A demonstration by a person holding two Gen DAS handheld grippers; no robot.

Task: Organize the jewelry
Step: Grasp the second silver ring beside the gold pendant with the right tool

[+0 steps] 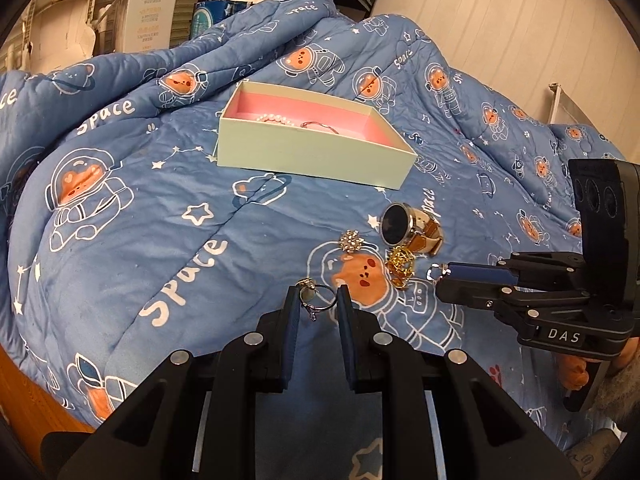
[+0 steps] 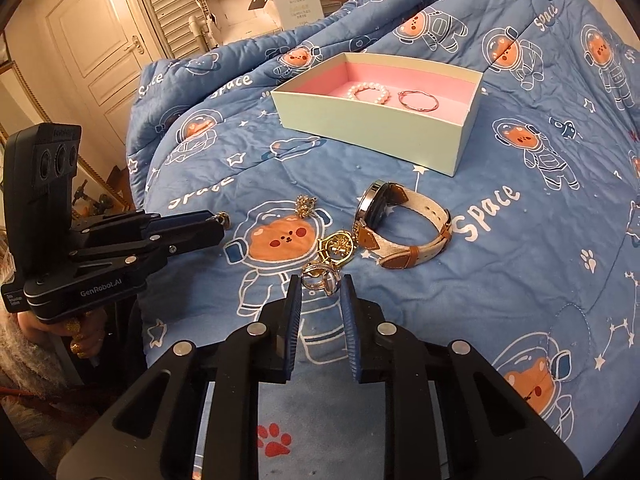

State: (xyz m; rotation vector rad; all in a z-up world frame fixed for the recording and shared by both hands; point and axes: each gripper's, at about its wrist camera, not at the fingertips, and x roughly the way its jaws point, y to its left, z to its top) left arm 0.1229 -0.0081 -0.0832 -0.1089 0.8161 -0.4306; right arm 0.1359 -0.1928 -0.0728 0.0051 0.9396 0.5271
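Observation:
A pale green box with pink lining (image 1: 308,152) (image 2: 372,128) lies on the blue quilt. It holds a pearl bracelet (image 2: 369,92) and a thin bangle (image 2: 418,101). My left gripper (image 1: 318,300) is shut on a silver ring (image 1: 316,298); it also shows in the right wrist view (image 2: 218,222). My right gripper (image 2: 320,284) is shut on a sparkly ring (image 2: 322,278); it also shows in the left wrist view (image 1: 436,276). A watch (image 1: 412,228) (image 2: 400,228), a gold ornament (image 1: 400,266) (image 2: 338,246) and a crystal brooch (image 1: 351,241) (image 2: 306,205) lie loose on the quilt.
The quilt (image 1: 160,220) bunches up high behind the box. Boxes and shelving (image 1: 152,4) stand beyond the bed. A white door (image 2: 100,32) is at the far left. The bed's wooden edge (image 1: 24,392) shows at the lower left.

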